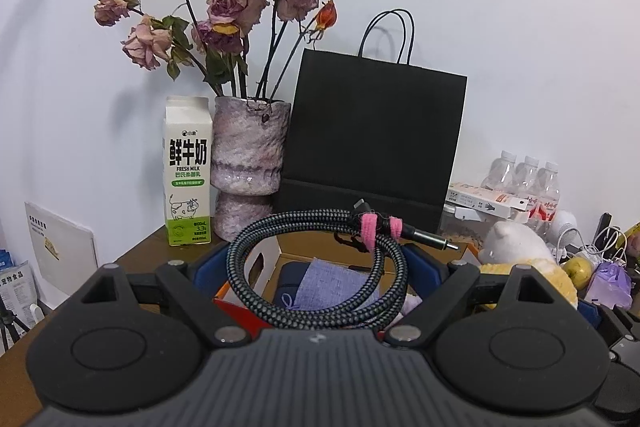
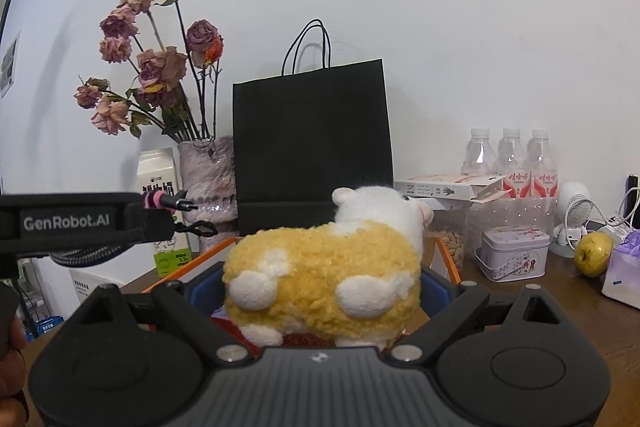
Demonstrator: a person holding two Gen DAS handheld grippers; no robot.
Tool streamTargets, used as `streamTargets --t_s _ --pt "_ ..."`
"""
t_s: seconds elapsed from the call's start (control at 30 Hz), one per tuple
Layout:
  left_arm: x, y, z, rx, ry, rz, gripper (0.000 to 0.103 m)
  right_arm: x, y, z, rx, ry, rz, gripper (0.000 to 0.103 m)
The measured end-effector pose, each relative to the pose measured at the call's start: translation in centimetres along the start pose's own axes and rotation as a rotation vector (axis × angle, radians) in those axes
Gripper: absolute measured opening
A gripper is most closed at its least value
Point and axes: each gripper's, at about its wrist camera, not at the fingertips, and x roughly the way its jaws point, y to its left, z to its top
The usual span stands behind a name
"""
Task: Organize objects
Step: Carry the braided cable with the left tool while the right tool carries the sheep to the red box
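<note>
- Jaws of our left gripper [image 1: 316,255] stand wide but clamped: the blue pads [image 1: 210,267] press on either side of a coiled braided cable [image 1: 256,291], which hangs between them clear of everything below
- Two pink ties [image 1: 368,227] bind the coil at its far side, and a metal plug [image 1: 432,239] pokes out to the right
- Our right gripper [image 2: 320,279] is likewise spread wide and grasping: its pads squeeze the flanks of a yellow-and-white plush toy [image 2: 320,267], whose white head points away from us
- Below both loads we see an open cardboard box [image 1: 288,245] with an orange rim; inside it lie a lilac cloth pouch [image 1: 336,287] and something dark blue under it
- In the right wrist view our left gripper enters from the left edge, just beside the toy, with the cable's plug sticking out ahead of it
- The box sits on a brown table [image 1: 140,251]
- Behind it, against the white wall, stand a milk carton [image 1: 187,171], a mottled vase [image 1: 248,155] of dried roses [image 1: 236,3] and a black paper bag [image 1: 372,139], each just beside the next
- Further right we find three clear bottles [image 2: 512,163], a pale tin [image 2: 514,255] and a yellow-green fruit [image 2: 594,253]
</note>
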Motion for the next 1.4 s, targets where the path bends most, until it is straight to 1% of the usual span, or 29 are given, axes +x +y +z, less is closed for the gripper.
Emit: streamTargets --t_s 0.27,0.83,1.27,1.4 --pt "1.9 -0.3 0.3 0.0 0.007 0.004 0.091 1.3 -0.4 0.2 0.0 0.001 -0.005 0.095" --pt "8.0 -1.1 0.9 0.024 0.044 0.001 0.091 7.1 -1.4 0.8 -0.032 0.032 -0.012 0.095" --pt "12.1 -0.7 1.0 0.033 0.073 0.031 0.091 10.6 -2.2 0.9 -0.058 0.066 -0.02 0.095" --pt "13.0 -0.6 1.1 0.04 0.068 0.036 0.091 11.3 -2.1 0.7 -0.072 0.073 -0.024 0.095"
